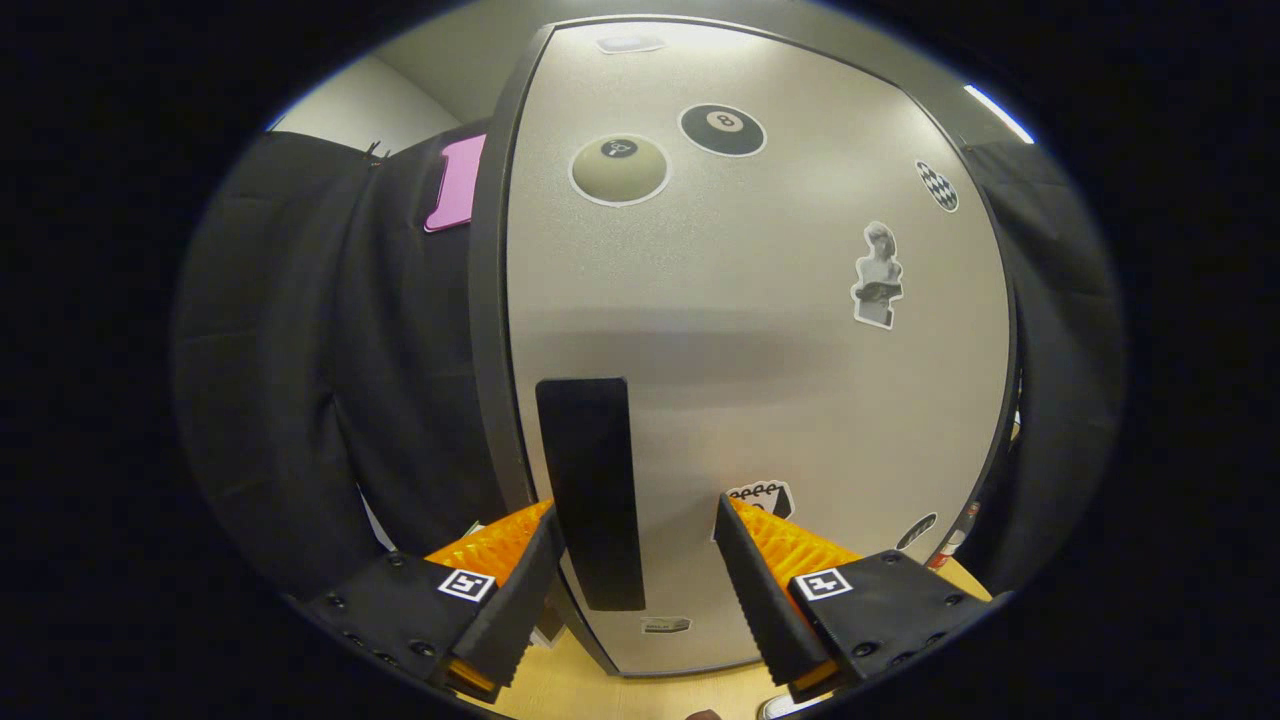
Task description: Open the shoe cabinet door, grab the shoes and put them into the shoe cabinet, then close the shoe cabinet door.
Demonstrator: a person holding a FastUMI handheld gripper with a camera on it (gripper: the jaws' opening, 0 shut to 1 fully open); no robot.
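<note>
tongs (640,560) released, I hold them at the black handle (590,490) | handle between fingers, untouched | shoe cabinet door (750,330) closed, stickered | on table (600,690)

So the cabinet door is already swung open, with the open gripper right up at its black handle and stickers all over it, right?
Not quite: the cabinet door is shut, its face flat toward the camera. The rest holds. In the gripper view the gripper is open, its fingers either side of the black handle without pressing on it, and stickers dot the door.
</note>
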